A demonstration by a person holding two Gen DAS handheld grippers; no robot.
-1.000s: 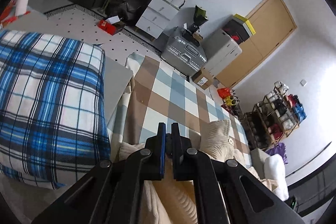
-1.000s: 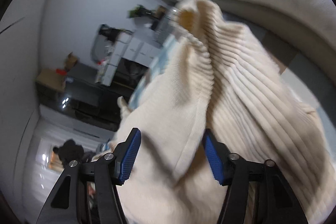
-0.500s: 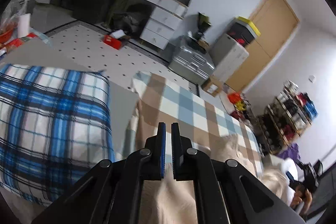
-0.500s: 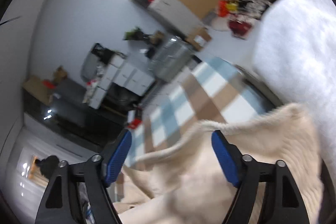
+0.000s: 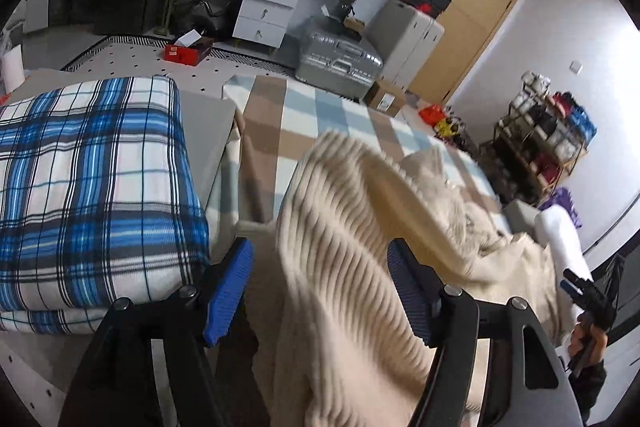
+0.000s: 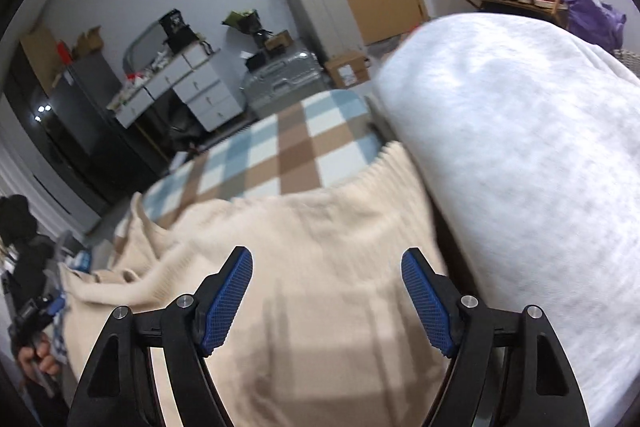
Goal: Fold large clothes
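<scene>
A large cream ribbed knit garment (image 5: 360, 247) lies bunched on a brown, blue and white checked blanket (image 5: 304, 115). My left gripper (image 5: 320, 291) is open, its blue pads on either side of a raised fold of the knit, not clamping it. In the right wrist view the same garment (image 6: 320, 235) lies flatter over the blanket (image 6: 288, 147). My right gripper (image 6: 326, 301) is open and empty just above the knit. The right gripper also shows far right in the left wrist view (image 5: 588, 297).
A folded blue plaid cloth (image 5: 88, 179) sits left of the garment. A folded white fleece pile (image 6: 520, 155) sits right of it. Beyond the bed edge stand a silver suitcase (image 5: 340, 61), white drawers (image 5: 264, 3) and a shoe rack (image 5: 548, 143).
My left gripper has opened and let go of the knit, which has dropped in a fold between its fingers. My right gripper stayed open and the garment settled lower beneath it.
</scene>
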